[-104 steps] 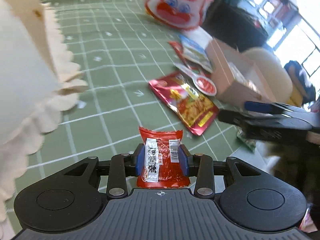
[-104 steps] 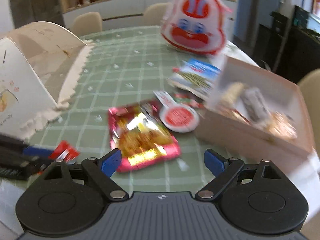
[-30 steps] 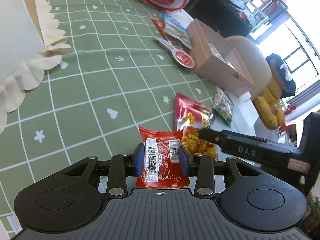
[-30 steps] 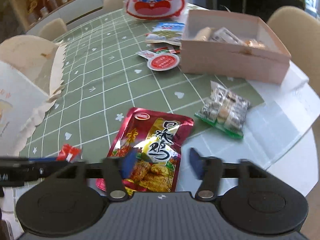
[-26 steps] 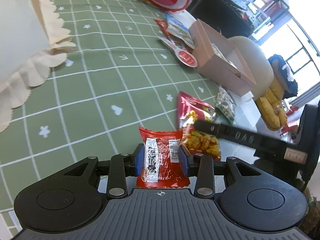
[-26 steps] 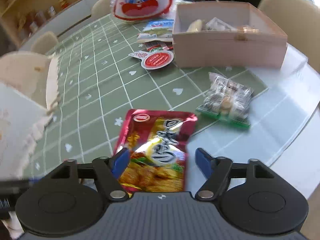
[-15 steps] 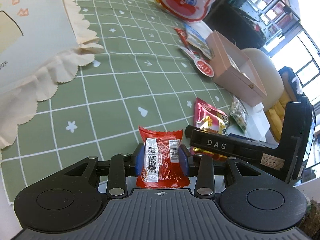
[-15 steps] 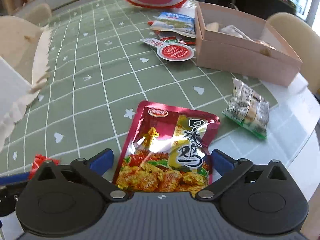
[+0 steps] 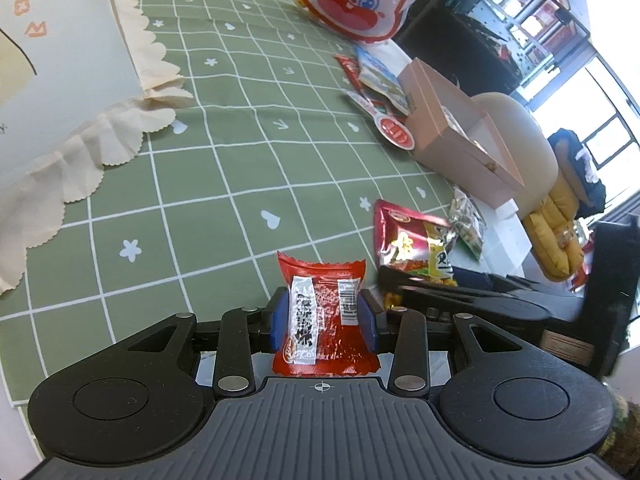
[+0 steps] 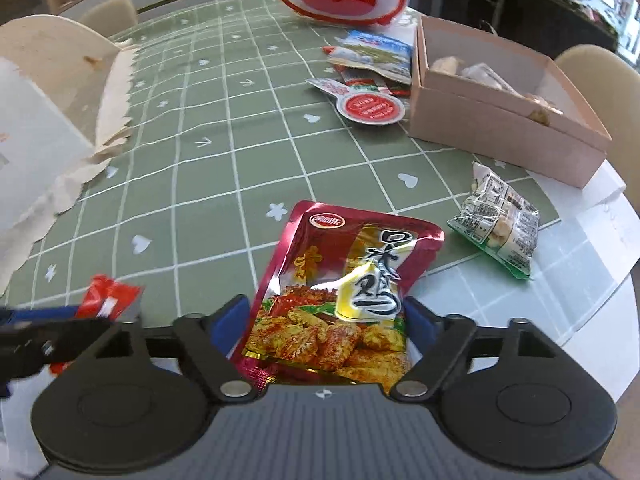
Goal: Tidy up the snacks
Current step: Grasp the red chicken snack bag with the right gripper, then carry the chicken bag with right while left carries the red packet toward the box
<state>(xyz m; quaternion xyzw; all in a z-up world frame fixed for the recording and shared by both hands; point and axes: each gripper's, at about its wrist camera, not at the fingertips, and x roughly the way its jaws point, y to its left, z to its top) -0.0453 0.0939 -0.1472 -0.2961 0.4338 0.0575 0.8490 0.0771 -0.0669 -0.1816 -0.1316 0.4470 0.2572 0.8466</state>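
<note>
Step in hand: left tool [image 9: 323, 316] clamps red packet [image 9: 322, 312]; right tool [image 10: 328, 330] closes on chicken pouch [image 10: 344, 292] near pink box [image 10: 504, 120]. Next, likely: lift, box both.

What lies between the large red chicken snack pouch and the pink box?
In the right wrist view, a small clear snack packet lies between the red chicken pouch and the pink box.

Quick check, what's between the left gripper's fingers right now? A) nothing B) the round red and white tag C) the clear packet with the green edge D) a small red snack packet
D: in the left wrist view the left gripper has its blue pads pressed against both sides of a small red snack packet, while the clear packet with the green edge lies on the table near the pink box.
</note>
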